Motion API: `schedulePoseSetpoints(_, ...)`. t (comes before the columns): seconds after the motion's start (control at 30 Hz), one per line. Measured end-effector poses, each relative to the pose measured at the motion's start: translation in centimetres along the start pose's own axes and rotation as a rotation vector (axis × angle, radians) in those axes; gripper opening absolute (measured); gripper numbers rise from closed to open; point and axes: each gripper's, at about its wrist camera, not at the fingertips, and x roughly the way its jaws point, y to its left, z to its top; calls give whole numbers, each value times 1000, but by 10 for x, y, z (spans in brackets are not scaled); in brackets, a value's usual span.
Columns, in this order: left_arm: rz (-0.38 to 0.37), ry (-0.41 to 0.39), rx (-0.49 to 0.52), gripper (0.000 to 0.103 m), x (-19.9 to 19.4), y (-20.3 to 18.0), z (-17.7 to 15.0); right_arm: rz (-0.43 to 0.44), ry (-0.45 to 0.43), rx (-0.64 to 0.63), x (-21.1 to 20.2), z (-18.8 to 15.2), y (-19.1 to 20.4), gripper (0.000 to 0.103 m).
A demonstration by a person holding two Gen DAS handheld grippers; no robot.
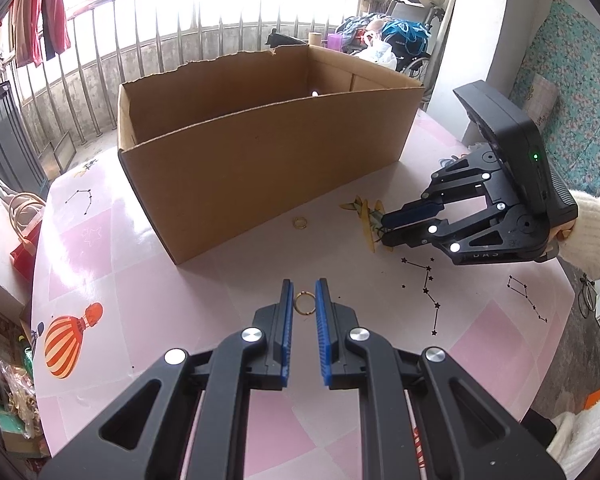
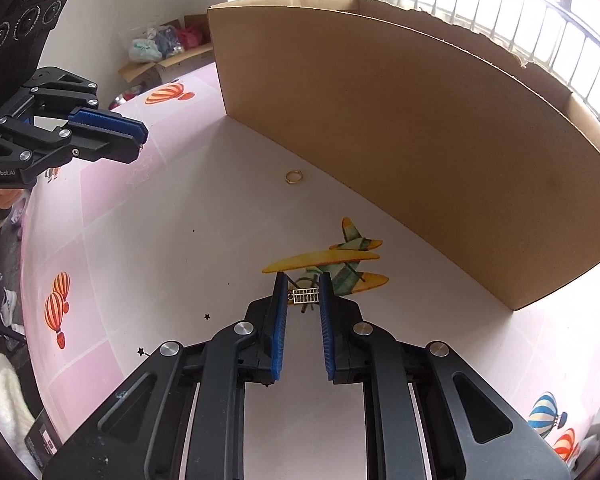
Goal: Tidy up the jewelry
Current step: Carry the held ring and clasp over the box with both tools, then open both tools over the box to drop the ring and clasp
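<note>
My left gripper (image 1: 304, 295) is shut on a gold ring (image 1: 304, 303), held between its blue pads just above the pink table (image 1: 140, 272). My right gripper (image 2: 305, 286) is shut on a small gold abacus charm (image 2: 305, 295), over an airplane print on the tablecloth. It shows in the left wrist view (image 1: 384, 227) too. A second gold ring (image 1: 300, 222) lies on the table before the open cardboard box (image 1: 260, 152); it also shows in the right wrist view (image 2: 294, 176). The box wall (image 2: 420, 152) stands right behind my right gripper. The left gripper (image 2: 138, 140) shows at the left there.
The tablecloth carries balloon (image 1: 66, 344) and constellation (image 1: 428, 280) prints. A balcony railing (image 1: 160, 32) runs behind the box. Clutter and bags lie on the floor at the left (image 1: 16, 400). A wheelchair with bags (image 1: 400, 44) stands at the back right.
</note>
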Motion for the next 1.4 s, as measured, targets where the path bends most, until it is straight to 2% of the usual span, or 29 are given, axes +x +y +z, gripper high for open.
schedulePoseSetpoints(0.13,2,-6,9,11,-2,-2,2,-22,0,6,-5,-1,-3,13)
schedulePoseSetpoints(0.3,0,-8,12,11,-2,-2,4,-33,-41,9,-26,2,-5,13)
schedulePoseSetpoints(0.5,-27,-27,1,11,-5,-5,11,-48,-159,21,-65,21,-9,13)
schedulePoseSetpoints(0.63,-50,-71,1,11,-14,-2,35,-74,-251,27,-92,46,-18,13)
schedulePoseSetpoints(0.83,-88,-139,-12,11,-24,18,95,-81,-320,74,-110,90,-48,13)
schedulePoseSetpoints(0.97,-158,-100,-85,11,-4,40,140,-44,-286,157,-96,117,-84,13)
schedulePoseSetpoints(1.03,-199,-54,-137,11,17,51,161,-18,-253,235,-81,127,-105,13)
schedulePoseSetpoints(1.13,-211,29,-216,11,55,67,186,-13,-212,305,-63,137,-127,13)
schedulePoseSetpoints(1.27,-162,128,-285,11,95,80,201,-47,-120,327,-37,144,-139,13)
schedulePoseSetpoints(1.4,-119,130,-280,11,94,79,199,-92,16,295,-8,145,-136,13)
